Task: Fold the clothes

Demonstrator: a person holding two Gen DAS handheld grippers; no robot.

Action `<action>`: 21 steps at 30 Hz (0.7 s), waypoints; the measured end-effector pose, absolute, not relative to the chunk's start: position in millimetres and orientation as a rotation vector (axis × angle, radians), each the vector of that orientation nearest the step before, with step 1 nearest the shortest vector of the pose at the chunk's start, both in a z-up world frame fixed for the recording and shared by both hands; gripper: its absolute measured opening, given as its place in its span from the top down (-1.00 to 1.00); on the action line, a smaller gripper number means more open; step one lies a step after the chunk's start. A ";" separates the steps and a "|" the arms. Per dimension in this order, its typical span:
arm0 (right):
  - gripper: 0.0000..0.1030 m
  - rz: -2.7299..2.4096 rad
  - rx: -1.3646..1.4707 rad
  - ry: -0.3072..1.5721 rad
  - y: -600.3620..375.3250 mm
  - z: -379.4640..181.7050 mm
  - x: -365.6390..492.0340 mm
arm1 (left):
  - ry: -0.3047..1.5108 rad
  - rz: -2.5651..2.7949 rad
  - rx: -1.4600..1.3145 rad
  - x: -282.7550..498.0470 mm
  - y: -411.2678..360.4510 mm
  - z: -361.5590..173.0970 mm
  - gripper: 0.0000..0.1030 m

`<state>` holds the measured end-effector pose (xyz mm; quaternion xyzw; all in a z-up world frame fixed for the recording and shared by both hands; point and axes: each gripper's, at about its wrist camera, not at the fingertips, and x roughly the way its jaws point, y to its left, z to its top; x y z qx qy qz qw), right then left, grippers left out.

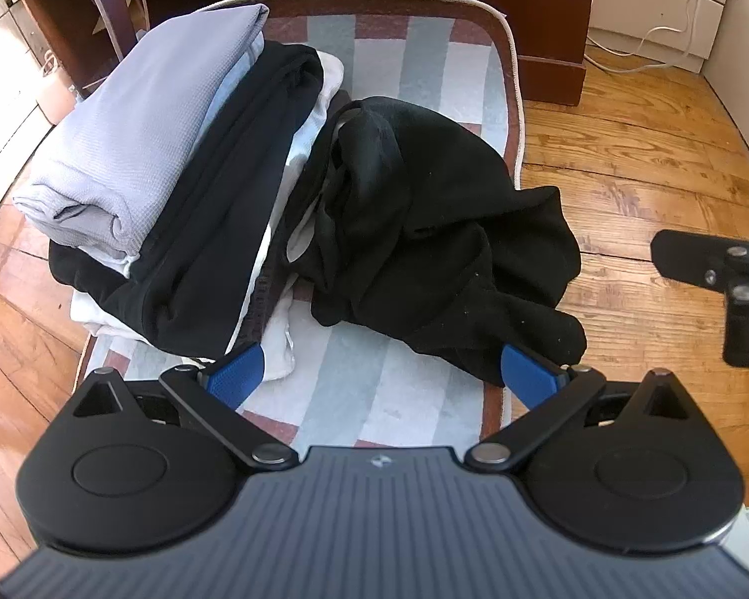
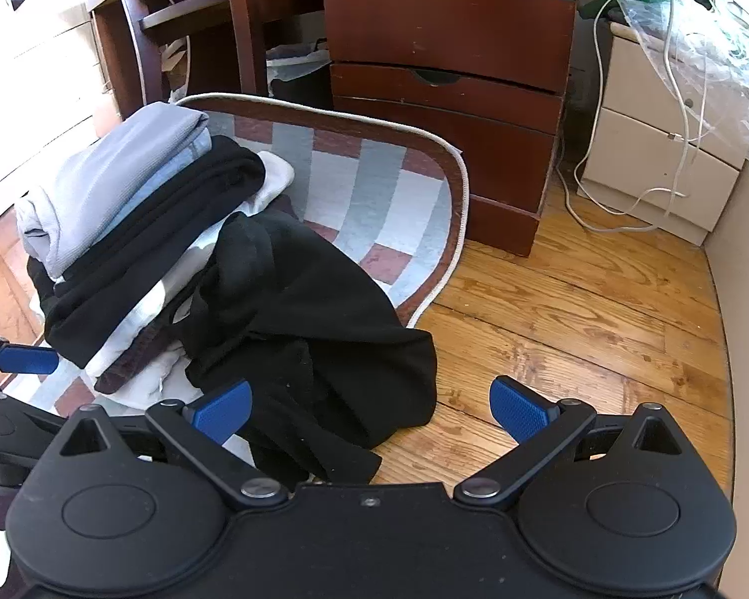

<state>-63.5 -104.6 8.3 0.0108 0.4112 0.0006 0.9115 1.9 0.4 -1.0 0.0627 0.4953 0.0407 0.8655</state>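
Hovering with jaws spread wide, the left gripper [image 1: 382, 374] and right gripper [image 2: 369, 412] held nothing; the crumpled black garment [image 1: 424, 229] lay on the rug [image 1: 414, 65] beside the folded stack [image 1: 150, 164].

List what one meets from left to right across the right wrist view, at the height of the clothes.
Folded clothes stack → crumpled black garment → checked rug edge → bare wooden floor → light wall.
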 end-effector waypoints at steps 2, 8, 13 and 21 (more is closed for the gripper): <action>-1.00 0.004 0.019 0.849 -104.0 8.3 -63.3 | 1.041 0.086 0.129 2.9 1.2 -0.6 -1.00; -1.00 0.001 0.020 0.852 -105.8 7.9 -62.7 | 1.042 0.083 0.128 3.5 1.3 0.2 -1.00; -1.00 0.001 0.016 0.857 -105.2 6.9 -60.9 | 1.049 0.081 0.128 3.7 1.3 -0.5 -1.00; -1.00 0.012 0.015 0.856 -103.4 7.0 -61.0 | 1.055 0.084 0.130 3.9 1.9 -1.3 -1.00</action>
